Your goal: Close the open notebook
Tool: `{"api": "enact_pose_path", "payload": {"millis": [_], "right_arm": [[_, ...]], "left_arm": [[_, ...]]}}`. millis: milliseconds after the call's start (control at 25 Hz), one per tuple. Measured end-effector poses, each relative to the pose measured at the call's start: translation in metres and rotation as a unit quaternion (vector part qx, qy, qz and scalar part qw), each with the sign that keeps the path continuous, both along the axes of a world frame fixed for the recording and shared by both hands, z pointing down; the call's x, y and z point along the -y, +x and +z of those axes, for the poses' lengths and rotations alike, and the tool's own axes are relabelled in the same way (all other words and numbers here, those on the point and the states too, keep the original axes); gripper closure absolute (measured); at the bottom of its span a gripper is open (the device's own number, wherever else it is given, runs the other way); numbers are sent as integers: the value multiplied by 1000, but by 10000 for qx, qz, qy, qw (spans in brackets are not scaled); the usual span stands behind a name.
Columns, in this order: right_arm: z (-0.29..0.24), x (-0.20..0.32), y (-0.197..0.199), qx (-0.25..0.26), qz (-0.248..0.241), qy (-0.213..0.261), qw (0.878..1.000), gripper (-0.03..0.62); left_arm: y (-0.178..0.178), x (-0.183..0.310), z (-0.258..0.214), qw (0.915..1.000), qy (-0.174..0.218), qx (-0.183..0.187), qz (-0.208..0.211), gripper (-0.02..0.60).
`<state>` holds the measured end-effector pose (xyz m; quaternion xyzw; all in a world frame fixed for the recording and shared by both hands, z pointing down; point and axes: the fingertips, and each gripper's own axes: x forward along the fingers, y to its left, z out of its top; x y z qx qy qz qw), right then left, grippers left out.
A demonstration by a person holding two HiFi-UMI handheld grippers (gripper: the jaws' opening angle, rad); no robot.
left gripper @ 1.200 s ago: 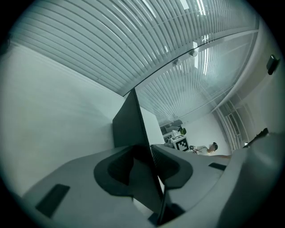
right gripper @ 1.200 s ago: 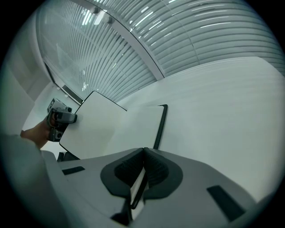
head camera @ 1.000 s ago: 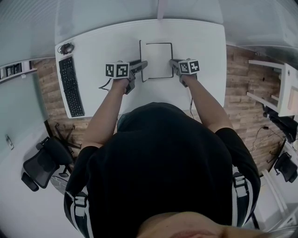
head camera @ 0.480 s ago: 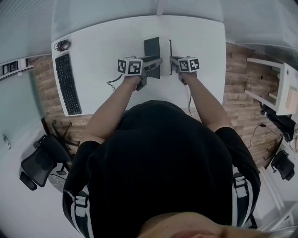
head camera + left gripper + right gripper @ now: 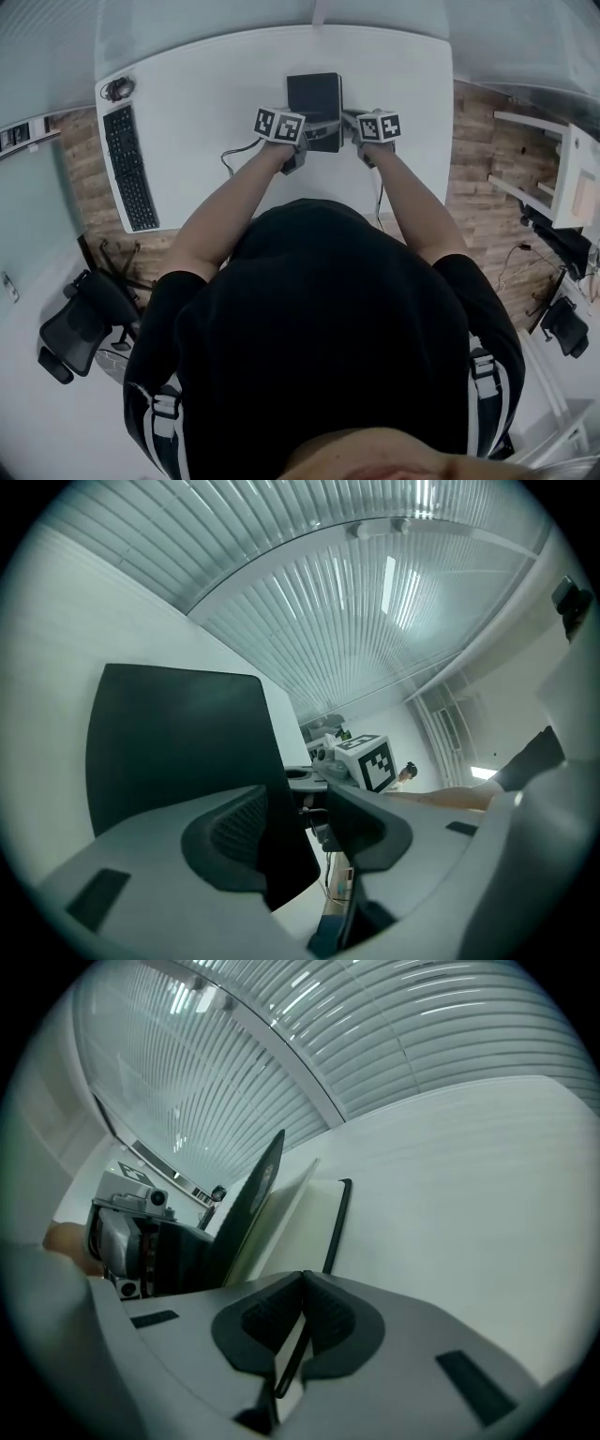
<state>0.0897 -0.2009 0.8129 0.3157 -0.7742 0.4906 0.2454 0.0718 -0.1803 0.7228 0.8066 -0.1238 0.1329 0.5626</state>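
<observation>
The black notebook (image 5: 314, 101) lies at the middle of the white table (image 5: 206, 84). Its front cover (image 5: 258, 1190) leans over the cream pages (image 5: 291, 1218) with a wedge of gap left. My left gripper (image 5: 317, 131) is at the cover's near edge. Its jaws have just been opening and stand wide. The black cover (image 5: 178, 742) runs between them beside the left pad, and the right pad is clear of it. My right gripper (image 5: 349, 120) is shut on the notebook's near right edge, with a thin cover and page edge pinched in its jaws (image 5: 302, 1312).
A black keyboard (image 5: 122, 169) lies along the table's left side with a coiled cable (image 5: 117, 89) beyond it. A thin cable (image 5: 234, 150) trails from the left gripper. An office chair (image 5: 80, 328) stands on the floor at the left, shelves (image 5: 562, 178) at the right.
The notebook lay open flat. The left gripper carried the front cover up and over to the right, so the black cover now hides the pages. Its jaws have widened. The right gripper stayed put.
</observation>
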Motion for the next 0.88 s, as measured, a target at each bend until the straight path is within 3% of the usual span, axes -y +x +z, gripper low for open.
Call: {"api": "enact_pose_path", "payload": {"millis": [440, 680, 880], "right_arm": [[-4, -1, 7, 95, 174, -17, 9998, 559], [0, -5, 22, -171, 245, -86, 9995, 557], [-3, -5, 24, -211, 168, 5, 9996, 557]], "left_arm": [[-1, -9, 36, 9994, -15, 301, 192, 365], [-8, -9, 43, 9990, -232, 357, 94, 365], [-17, -6, 46, 9987, -189, 471, 76, 365]]}}
